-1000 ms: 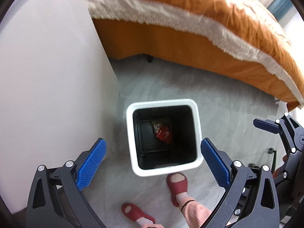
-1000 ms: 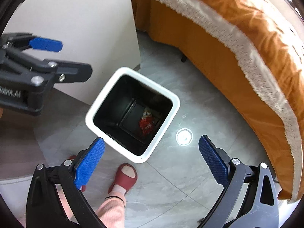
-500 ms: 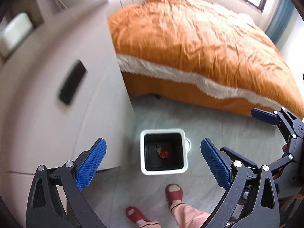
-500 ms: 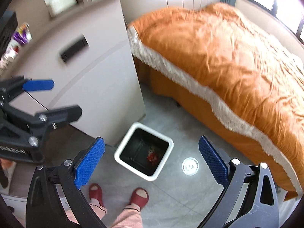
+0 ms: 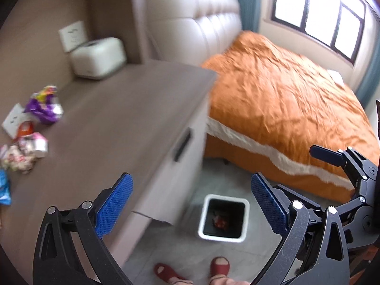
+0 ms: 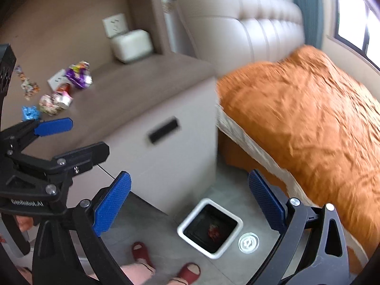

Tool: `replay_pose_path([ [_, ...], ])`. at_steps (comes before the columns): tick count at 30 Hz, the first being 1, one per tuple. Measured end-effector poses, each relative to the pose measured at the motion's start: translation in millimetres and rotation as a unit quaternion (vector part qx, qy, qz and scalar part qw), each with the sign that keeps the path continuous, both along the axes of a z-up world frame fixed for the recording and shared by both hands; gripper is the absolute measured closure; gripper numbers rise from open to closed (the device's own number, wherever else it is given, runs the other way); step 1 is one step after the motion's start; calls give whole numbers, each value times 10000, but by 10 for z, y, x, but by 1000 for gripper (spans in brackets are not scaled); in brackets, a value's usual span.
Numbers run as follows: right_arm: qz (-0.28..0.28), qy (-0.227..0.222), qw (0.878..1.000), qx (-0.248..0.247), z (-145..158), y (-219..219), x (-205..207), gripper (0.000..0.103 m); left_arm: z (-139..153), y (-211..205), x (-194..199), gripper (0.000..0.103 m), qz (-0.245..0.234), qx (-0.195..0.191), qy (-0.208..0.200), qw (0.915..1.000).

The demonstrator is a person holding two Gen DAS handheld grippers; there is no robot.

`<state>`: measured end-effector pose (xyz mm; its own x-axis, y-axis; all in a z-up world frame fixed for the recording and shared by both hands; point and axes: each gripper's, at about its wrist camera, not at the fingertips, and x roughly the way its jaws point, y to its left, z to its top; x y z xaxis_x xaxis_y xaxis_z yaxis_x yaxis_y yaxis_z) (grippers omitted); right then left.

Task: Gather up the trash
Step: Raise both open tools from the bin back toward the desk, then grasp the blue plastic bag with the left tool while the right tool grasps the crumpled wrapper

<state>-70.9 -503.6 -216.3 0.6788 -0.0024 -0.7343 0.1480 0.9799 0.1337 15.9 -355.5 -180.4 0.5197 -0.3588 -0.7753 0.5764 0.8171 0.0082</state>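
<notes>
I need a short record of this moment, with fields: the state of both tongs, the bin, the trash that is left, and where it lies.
left tongs: open, empty
right tongs: open, empty
bin: white, square, open, on the floor between cabinet and bed
bin contents: one red wrapper
trash left: purple wrapper, pale crumpled wrapper, blue wrapper, small scattered pieces
location of trash: cabinet top, near the wall
also on cabinet: white box
</notes>
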Motion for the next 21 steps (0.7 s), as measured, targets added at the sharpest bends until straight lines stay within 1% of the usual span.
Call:
replay_pose_path([
  [5,438,-221,9987,-158,253,561,404,5,220,554,254,5,411,-68,-221,9989],
  [8,839,-323,9959,-133,372,920,689,5,342,975,436,5,788,-90,-412,9960],
  [11,1202,-336,9916,-332,443,1340,1044,5,378,1430,651,5,1234,-82,-478,9912],
  [14,1485,-382,9877,-316,519,1672,1315,5,372,1946,857,5,1743,48,-567,9830],
  [17,1702,-417,9842,-256,569,1937,1522,5,319,2456,1068,5,2245,129,-526,9730],
  [18,1781,-419,9829,-233,575,2042,1597,5,293,2672,1156,5,2446,167,-509,9681],
  [21,2009,-406,9784,-276,551,2383,1800,5,224,3062,1334,5,2714,367,-552,9602],
])
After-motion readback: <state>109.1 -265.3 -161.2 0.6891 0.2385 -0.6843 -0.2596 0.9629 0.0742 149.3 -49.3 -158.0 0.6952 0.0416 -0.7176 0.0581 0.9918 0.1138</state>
